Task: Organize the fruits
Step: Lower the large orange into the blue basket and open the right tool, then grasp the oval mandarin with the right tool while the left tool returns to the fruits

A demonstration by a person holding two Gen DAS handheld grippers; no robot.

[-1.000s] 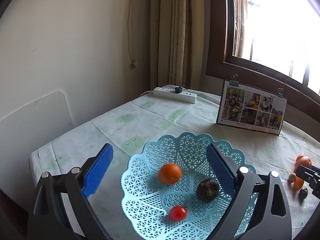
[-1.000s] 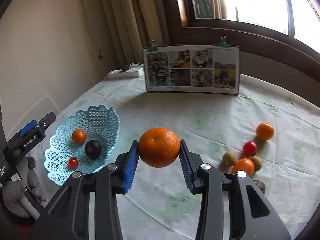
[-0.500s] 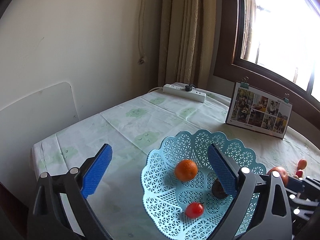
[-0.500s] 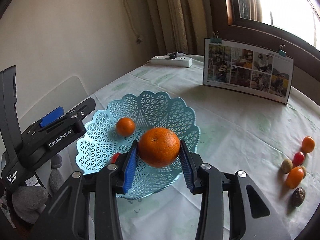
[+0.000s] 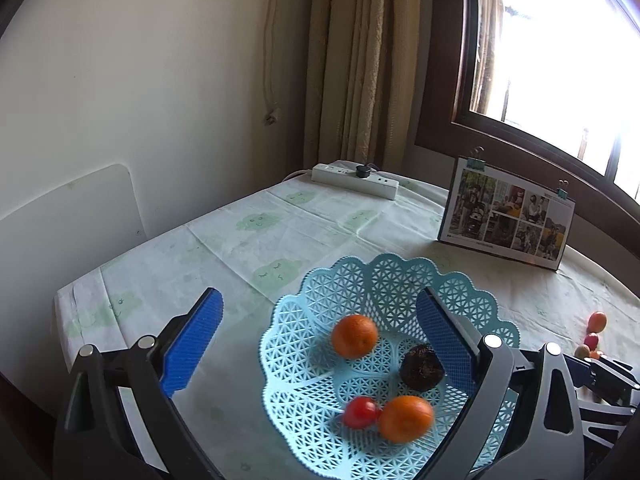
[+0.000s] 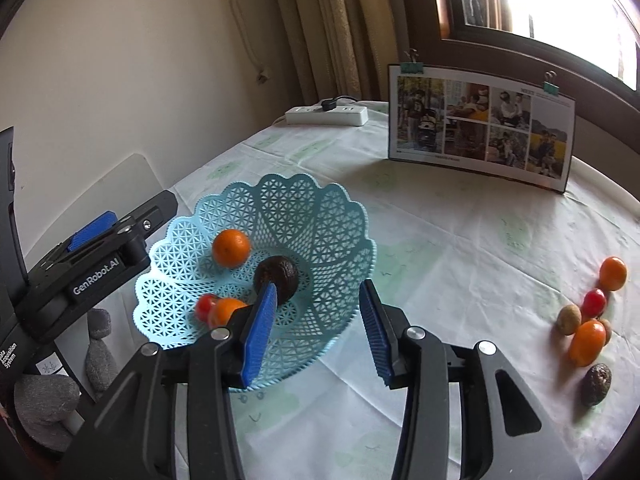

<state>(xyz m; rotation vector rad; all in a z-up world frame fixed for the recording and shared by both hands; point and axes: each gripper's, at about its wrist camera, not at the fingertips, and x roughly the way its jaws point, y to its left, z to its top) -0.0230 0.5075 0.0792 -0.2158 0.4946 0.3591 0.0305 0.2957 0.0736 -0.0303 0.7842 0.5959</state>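
Holding two oranges [image 5: 405,417], tomato [image 5: 359,412] and dark fruit [image 5: 421,367], basket [image 5: 404,280] sits beneath both released grippers [image 6: 318,330].

four oranges [image 6: 231,248], two tomatoes [image 6: 593,302], two dark fruits [image 6: 280,274], one basket [image 6: 320,204]

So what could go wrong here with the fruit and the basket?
The just-dropped orange looks blurred, so it may be rolling; it could knock the cherry tomato beside it. The right tongs hang open over the basket rim, so pulling back low might snag and tip it.
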